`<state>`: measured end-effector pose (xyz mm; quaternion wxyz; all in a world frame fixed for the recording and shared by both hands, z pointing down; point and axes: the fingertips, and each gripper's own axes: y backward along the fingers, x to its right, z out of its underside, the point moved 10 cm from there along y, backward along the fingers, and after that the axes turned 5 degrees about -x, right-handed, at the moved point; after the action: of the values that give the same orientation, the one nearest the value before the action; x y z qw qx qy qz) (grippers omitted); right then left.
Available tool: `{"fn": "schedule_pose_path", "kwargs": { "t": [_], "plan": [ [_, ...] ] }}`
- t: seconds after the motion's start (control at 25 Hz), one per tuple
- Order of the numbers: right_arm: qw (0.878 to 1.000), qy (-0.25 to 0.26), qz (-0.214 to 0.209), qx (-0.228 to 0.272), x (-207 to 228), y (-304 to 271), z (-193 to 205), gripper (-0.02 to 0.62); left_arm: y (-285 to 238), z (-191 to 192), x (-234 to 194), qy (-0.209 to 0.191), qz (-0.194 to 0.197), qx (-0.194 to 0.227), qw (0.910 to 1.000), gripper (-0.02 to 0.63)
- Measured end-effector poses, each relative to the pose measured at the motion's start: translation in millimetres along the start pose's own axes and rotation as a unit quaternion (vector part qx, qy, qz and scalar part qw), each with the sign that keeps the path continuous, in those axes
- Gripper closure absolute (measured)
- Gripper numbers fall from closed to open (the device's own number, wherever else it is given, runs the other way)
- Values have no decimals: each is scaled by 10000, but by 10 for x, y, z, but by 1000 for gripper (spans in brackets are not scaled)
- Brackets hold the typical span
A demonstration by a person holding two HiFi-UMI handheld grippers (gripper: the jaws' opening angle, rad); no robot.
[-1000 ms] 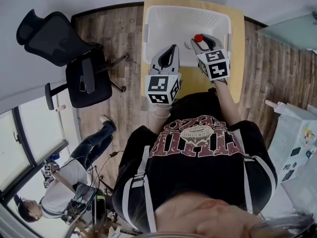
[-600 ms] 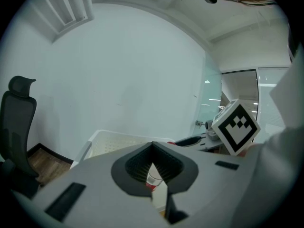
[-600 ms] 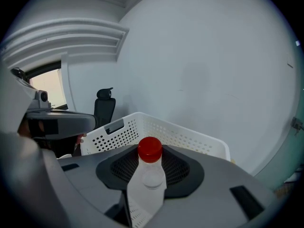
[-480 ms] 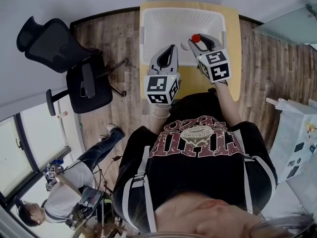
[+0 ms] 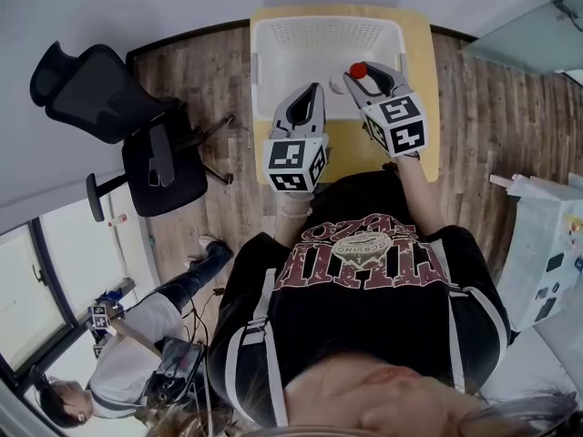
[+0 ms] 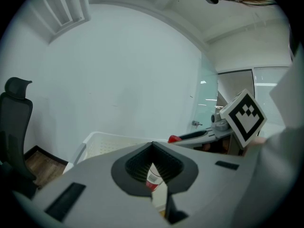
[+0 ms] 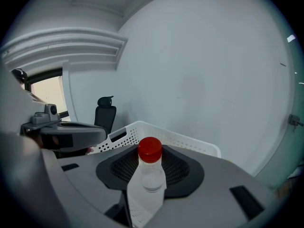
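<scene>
Two hand-held grippers: left hand-held gripper [image 5: 312,91] and right hand-held gripper [image 5: 364,76]. One red-capped bottle [image 7: 147,175], one red-banded white container [image 6: 153,178], one white basket [image 5: 273,39], one table [image 5: 421,80], one office chair [image 5: 118,116]. Two people: wearer [image 5: 364,299] and bystander [image 5: 137,353].

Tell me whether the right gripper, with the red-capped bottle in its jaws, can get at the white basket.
Probably yes. The right gripper, shut on the bottle, hangs at the near rim of the open basket, and the left gripper stands off to one side, so nothing looks to block it.
</scene>
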<state>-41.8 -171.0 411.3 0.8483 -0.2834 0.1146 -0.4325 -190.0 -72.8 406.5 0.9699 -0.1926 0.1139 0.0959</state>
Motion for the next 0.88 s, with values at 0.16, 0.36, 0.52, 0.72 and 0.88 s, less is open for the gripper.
{"fn": "schedule_pose_path", "kwargs": {
  "t": [0.16, 0.36, 0.52, 0.72, 0.88],
  "plan": [
    [9999, -9, 38, 131, 24, 116, -67, 436, -5, -26, 45, -26, 38, -3, 10000, 560],
    [9995, 4, 111, 288, 52, 273, -113, 436, -8, -12, 117, -51, 107, -21, 9999, 560],
    [9990, 11, 152, 409, 74, 380, -173, 436, -26, -16, 144, -76, 160, -38, 9998, 558],
    [9984, 4, 203, 526, 75, 502, -226, 436, -47, -8, 183, -91, 245, -49, 9996, 560],
    [9978, 20, 222, 632, 75, 632, -228, 436, -47, 5, 267, -136, 313, -44, 9994, 559]
  ]
}}
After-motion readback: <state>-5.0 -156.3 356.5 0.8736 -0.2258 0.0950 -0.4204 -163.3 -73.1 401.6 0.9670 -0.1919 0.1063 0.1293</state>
